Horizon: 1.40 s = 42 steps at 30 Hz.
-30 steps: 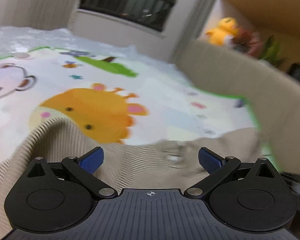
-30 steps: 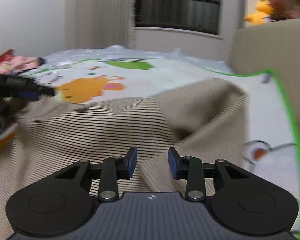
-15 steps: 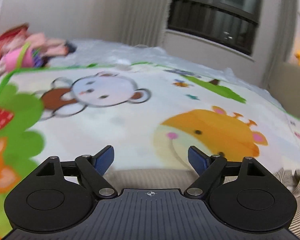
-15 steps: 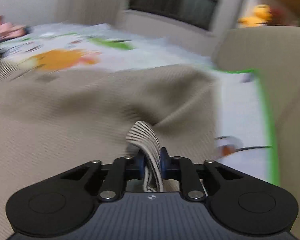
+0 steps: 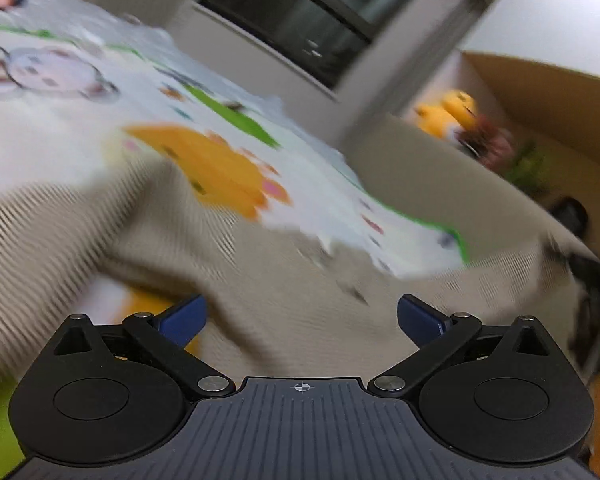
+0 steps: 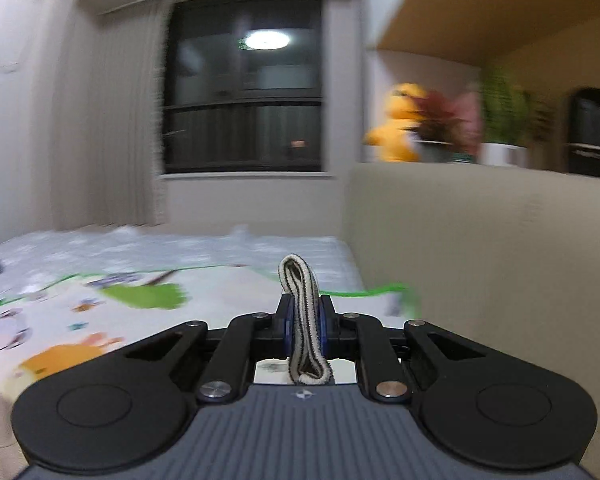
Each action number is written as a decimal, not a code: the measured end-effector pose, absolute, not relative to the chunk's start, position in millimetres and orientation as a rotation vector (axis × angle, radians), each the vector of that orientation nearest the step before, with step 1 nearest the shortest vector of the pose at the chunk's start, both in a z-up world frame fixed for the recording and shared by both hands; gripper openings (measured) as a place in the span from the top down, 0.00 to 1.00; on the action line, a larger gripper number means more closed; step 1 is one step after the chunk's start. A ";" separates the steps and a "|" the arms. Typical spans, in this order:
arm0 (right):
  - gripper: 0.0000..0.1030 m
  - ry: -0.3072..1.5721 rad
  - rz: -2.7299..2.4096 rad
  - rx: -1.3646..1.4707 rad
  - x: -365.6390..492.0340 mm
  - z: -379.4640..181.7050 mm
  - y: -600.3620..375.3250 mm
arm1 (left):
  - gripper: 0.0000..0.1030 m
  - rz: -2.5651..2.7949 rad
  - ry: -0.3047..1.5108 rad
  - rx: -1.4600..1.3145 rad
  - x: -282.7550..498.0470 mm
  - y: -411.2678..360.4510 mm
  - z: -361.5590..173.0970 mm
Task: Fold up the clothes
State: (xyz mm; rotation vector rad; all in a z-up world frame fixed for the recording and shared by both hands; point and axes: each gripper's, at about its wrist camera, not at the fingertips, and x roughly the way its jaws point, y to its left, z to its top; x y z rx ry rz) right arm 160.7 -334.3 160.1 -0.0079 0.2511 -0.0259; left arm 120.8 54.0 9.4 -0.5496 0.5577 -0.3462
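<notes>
The right claw (image 6: 303, 320) is clamped on a doubled band of striped fabric, which stands up between its blue pads as a narrow loop; this appears to be an edge or hem of the striped garment (image 5: 284, 288), pinched so the cloth can be carried over itself. That claw points level across the room toward the window (image 6: 244, 100), not down at the surface, which suggests the held edge is raised clear of the play mat (image 6: 100, 300); how far cannot be told. The left claw (image 5: 300, 316) stands wide apart and holds nothing, its pads poised just above the beige, finely striped cloth. In the left wrist view the garment lies rumpled across the near part of the animal-print mat, with a ridge rising to the left and a fold running off to the right; heavy blur hides its outline. Judged from this, a fold is in hand, with the free claw placed to pin or take a second edge. The sofa back (image 6: 480, 260) borders the mat on the right, with a yellow soft toy (image 6: 396, 128) on top.
</notes>
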 end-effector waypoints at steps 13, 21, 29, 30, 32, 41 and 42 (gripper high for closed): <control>0.88 0.288 0.282 -0.085 199.4 158.9 -187.9 | 0.00 -0.386 0.526 -0.599 110.7 62.1 -16.3; 0.87 0.329 0.381 -0.113 206.0 145.6 -120.1 | 0.00 -0.395 0.518 -0.618 111.9 65.8 -17.7; 0.70 0.328 0.403 -0.095 205.3 142.9 -108.9 | 0.00 -0.405 0.511 -0.641 112.6 69.5 -19.1; 0.70 0.331 0.394 -0.098 205.5 141.0 -111.6 | 0.00 -0.406 0.511 -0.642 112.5 69.7 -19.2; 0.69 0.363 0.369 -0.096 207.9 130.4 -121.8 | 0.00 -0.407 0.510 -0.644 112.5 70.2 -19.2; 0.65 0.697 0.143 0.121 231.7 -7.6 -209.4 | 0.00 -0.408 0.510 -0.648 113.1 71.0 -19.4; 0.64 0.722 0.140 0.150 230.9 -23.1 -216.7 | 0.00 -0.408 0.510 -0.649 113.2 71.1 -19.5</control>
